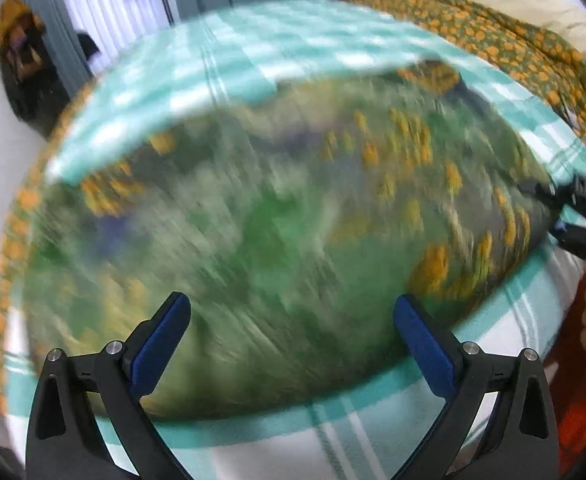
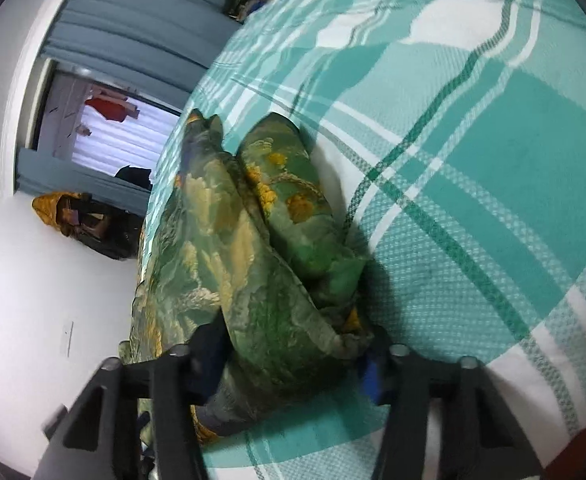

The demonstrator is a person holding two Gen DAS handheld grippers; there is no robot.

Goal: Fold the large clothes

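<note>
Green flowered garment point(image 2: 253, 248) lies bunched along the bed's point(image 2: 493, 200) near edge; our right gripper point(image 2: 293, 360) has a fold of it between its jaws, left gripper point(image 1: 293, 340) released above. We should pull taut before folding

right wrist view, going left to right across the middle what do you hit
white wall → yellow bundle on dark stuff → green floral garment, bunched between the right gripper fingers → teal plaid bedsheet
</note>
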